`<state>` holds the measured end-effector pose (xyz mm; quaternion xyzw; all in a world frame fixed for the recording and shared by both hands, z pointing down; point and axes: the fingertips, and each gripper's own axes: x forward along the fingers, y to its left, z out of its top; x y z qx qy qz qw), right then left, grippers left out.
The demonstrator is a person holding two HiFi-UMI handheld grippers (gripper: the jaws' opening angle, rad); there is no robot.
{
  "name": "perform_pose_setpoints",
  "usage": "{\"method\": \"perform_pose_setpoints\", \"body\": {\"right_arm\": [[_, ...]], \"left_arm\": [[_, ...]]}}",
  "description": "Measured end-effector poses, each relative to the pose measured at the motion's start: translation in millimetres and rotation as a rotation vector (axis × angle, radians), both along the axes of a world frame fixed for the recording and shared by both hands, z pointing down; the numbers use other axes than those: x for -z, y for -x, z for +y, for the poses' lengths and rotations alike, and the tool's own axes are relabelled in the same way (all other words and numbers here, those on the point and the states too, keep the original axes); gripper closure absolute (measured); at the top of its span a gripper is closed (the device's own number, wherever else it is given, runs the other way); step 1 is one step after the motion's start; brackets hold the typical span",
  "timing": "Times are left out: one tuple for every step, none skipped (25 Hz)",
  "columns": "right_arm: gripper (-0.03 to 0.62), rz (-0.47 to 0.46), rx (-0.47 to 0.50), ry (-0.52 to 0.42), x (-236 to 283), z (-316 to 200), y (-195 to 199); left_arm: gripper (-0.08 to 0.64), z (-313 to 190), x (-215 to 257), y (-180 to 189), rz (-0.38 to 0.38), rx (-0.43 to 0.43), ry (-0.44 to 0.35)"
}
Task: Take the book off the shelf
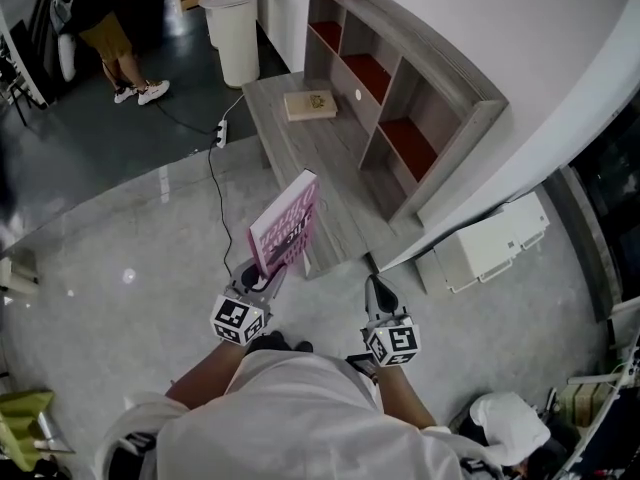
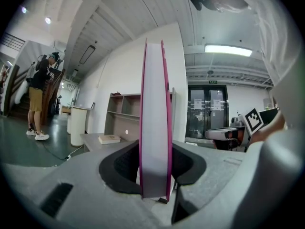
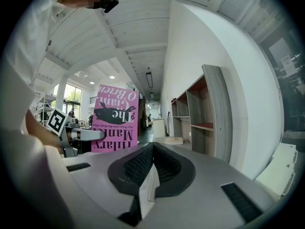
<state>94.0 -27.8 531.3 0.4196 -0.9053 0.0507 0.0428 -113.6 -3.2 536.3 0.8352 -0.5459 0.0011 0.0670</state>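
Observation:
A pink-covered book (image 1: 285, 226) stands upright in my left gripper (image 1: 265, 273), whose pads are shut on its lower edge. It is held in the air in front of the grey table (image 1: 300, 158), off the shelf unit (image 1: 400, 98). In the left gripper view the book's page edge (image 2: 155, 118) fills the gap between the jaws. The right gripper view shows its pink cover (image 3: 114, 118) upside down. My right gripper (image 1: 377, 290) hangs beside it, its jaws (image 3: 152, 149) shut with nothing held. A second, beige book (image 1: 310, 104) lies flat on the table.
The shelf's compartments (image 3: 200, 113) look bare, with red floors. A white round bin (image 1: 235, 28) stands beyond the table. A cable and power strip (image 1: 220, 133) lie on the floor, and a person (image 1: 110, 28) stands at the far left. A white box (image 1: 490, 243) sits right of the shelf.

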Motion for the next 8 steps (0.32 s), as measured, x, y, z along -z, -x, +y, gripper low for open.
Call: {"method": "perform_pose_setpoints", "body": {"right_arm": [[0.577,-0.001,0.004,0.002,-0.7,-0.9,-0.1],[0.577,-0.003,0.009,0.004,-1.4,-1.8,-0.1],[0.577,-0.004,0.013,0.004,-1.6,-2.4,0.3],[0.577,-0.005,0.018,0.002,-1.4,-3.0,1.1],[0.577,-0.006,0.021,0.000,-1.1,-3.7,2.2],[0.577,-0.006,0.024,-0.002,-0.8,-4.5,3.2],[0.577,-0.007,0.027,-0.004,-0.6,-5.3,4.2],[0.577,-0.008,0.030,-0.005,-0.5,-6.2,5.1]], "left_arm": [[0.413,-0.7,-0.2,-0.6,0.001,0.000,0.002],[0.413,-1.3,-0.3,-0.7,0.003,0.001,0.004],[0.413,-1.8,0.0,-0.4,0.005,0.003,0.004],[0.413,-2.2,0.5,0.3,0.007,0.004,0.004],[0.413,-2.8,1.1,1.0,0.008,0.005,0.004],[0.413,-3.5,1.5,1.7,0.009,0.005,0.004],[0.413,-4.3,1.9,2.3,0.010,0.005,0.004],[0.413,-5.2,2.2,2.8,0.012,0.005,0.003]]}}
